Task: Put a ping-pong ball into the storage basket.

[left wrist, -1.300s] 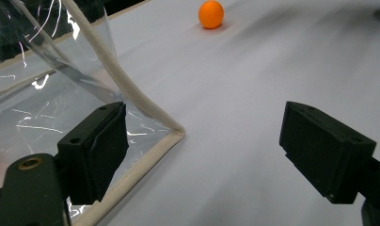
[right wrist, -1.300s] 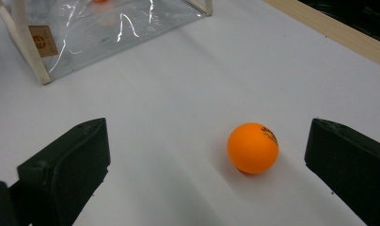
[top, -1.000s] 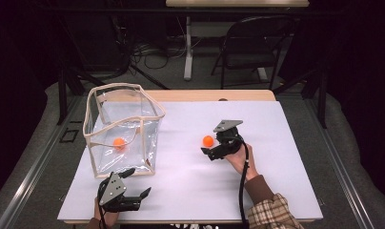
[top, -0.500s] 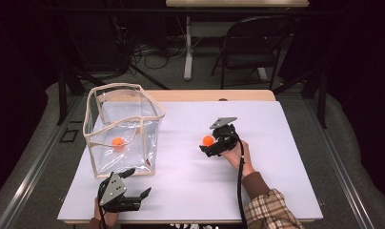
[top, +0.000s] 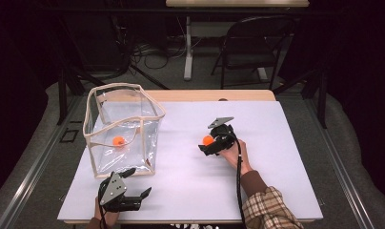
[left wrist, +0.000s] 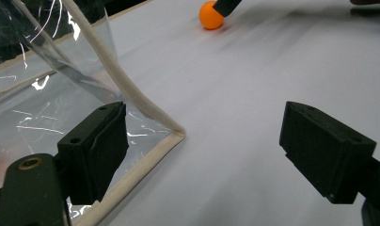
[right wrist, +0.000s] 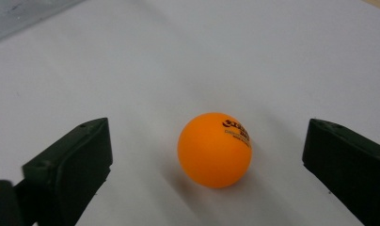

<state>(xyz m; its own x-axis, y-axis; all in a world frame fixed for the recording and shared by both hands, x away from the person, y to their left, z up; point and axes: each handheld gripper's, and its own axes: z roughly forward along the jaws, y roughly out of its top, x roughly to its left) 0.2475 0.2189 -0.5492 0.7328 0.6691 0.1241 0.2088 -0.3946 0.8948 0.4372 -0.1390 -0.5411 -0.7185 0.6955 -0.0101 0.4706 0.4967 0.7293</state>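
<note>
Item, orange ball (right wrist: 214, 149): it sits on the white table cover (top: 286, 157), between the jaws of your right gripper (top: 210, 144). The pads stand wide on either side and do not touch it; they have just been closing a little with the ball in the gap. Dark print shows on its upper right face in the right gripper view.

Item, second orange ball (top: 117, 141): it lies inside the clear bag (top: 121, 125), on its floor, toward the left side.

Item, clear bag: soft, see-through walls with a cream-trimmed rim, standing open on the left part of the cover. Its near bottom corner lies just beside your left gripper (top: 129, 191), close to that gripper's left pad in the left gripper view.

Item, left gripper: jaws wide, nothing between them, resting low at the near edge of the table.

Surroundings: a folding chair (top: 250, 45) and a tangle of cables (top: 147, 50) on the floor beyond the table. Nothing lies between the free ball and the bag on the cover.

Change since a second ago: your right gripper has come down and slightly nearer to you around the ball; the left gripper, the bag and the ball within have stayed put.
</note>
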